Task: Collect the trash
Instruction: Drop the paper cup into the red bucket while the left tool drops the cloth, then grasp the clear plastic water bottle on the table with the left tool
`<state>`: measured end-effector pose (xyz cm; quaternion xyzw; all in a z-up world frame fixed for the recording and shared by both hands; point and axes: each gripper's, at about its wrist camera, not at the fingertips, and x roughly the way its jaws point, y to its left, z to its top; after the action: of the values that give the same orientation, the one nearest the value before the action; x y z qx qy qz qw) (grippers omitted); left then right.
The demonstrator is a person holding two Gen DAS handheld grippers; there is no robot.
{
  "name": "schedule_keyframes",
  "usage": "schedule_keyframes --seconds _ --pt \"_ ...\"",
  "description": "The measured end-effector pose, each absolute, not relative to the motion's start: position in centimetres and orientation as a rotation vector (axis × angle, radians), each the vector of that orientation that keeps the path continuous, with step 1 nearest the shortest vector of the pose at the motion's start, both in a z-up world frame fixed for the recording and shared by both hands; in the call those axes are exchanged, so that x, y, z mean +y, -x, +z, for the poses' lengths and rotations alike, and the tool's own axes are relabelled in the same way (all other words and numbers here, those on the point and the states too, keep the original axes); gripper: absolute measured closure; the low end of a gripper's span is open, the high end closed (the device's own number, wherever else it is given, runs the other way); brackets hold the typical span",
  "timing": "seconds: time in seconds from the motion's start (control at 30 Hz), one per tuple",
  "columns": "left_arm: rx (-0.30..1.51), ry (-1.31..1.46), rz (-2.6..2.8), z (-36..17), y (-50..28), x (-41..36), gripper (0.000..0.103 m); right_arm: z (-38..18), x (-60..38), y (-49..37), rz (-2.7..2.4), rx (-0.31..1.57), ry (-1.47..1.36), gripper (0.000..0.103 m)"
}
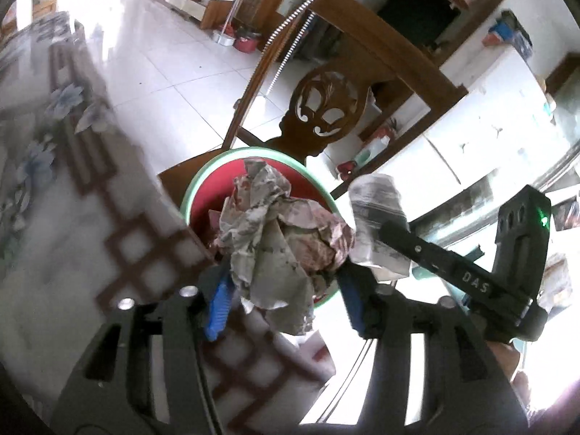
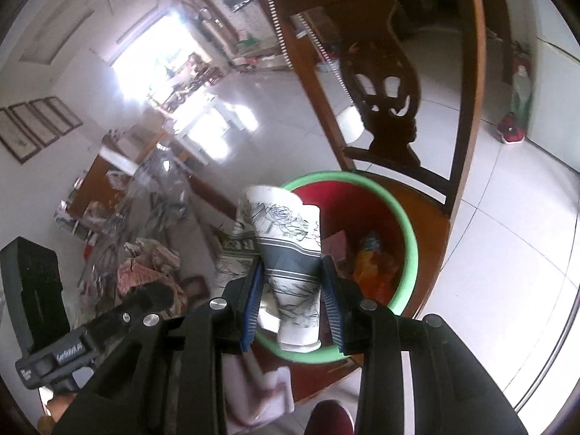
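Left gripper: fingers stand apart, with a crumpled newspaper wad between them. The wad sits loose; whether the pads still press it cannot be told. It hangs above the red basin with green rim.

Right gripper: fingers flank a crushed paper cup, printed with grey flowers, narrow gap, contact not certain. Cup is over the basin's near rim.

Basin rests on the seat of a wooden chair; scraps lie inside. Patterned counter is at left.
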<state>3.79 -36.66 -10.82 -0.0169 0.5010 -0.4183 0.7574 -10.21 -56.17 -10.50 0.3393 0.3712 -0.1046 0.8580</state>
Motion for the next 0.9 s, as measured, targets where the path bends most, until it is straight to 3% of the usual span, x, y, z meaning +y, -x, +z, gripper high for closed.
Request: schedule_keyframes --seconds 0.03,0.07,0.1,0.5,0.73,0.9 --pt "1.084 0.027 -0.907 -10.8 -3.7 -37.0 0.034 -10.5 -56.4 10.1 -0.228 0.776 -0.719 0.059" --pt "1.066 0.023 -0.904 -10.5 -3.7 -37.1 0.028 -10.5 -56.6 10.0 -0.247 0.773 -0.728 0.045" --pt "1.055 0.028 -0.903 -10.4 -3.8 -37.1 0.026 -10.4 -56.7 9.9 -0.262 0.768 -0.732 0.042" --pt "1.012 0.059 -0.765 -8.0 -4.6 -28.2 0.022 -6.4 -50.7 7.3 -0.086 0.757 -0.687 0.039" --pt "0.888 -0.122 -0.416 -4.0 -7.7 -13.5 0.022 -3.1 -40.9 4.9 0.233 0.792 -0.631 0.032" --pt "0.948 0.073 -0.136 -6.0 -11.1 -0.8 0.022 -3.0 -33.4 3.7 0.281 0.834 -0.399 0.032"
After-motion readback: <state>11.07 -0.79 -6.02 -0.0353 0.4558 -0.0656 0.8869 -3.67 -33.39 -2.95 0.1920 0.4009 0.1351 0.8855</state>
